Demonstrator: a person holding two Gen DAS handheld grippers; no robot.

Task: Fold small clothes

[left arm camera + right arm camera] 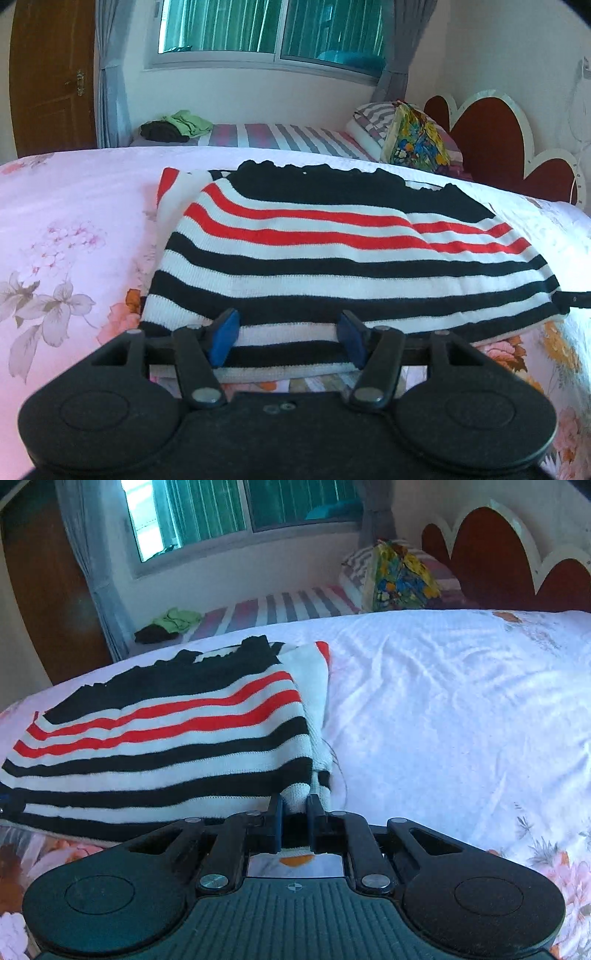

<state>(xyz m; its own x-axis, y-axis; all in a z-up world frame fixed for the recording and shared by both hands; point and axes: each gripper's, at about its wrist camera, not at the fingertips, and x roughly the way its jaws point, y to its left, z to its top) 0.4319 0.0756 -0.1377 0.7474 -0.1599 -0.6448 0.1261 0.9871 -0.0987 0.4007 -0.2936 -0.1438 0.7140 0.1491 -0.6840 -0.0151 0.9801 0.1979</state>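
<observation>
Right wrist view has the right gripper (295, 805) clenched on the striped sweater's (166, 738) near corner at 6 o'clock; the soft, light, floppy knit lies on the bed (443, 701). Take its edges. Left gripper (290, 338) hovers released, level over the hem.

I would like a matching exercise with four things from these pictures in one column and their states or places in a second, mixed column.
Things:
1. left gripper
2. right gripper
3. striped sweater
4. green cloth

States or places:
A. on the far striped bed
B. jaws wide apart
C. lying on the floral sheet
D. jaws shut on a knit edge

Pairs: 1-B, 2-D, 3-C, 4-A
</observation>
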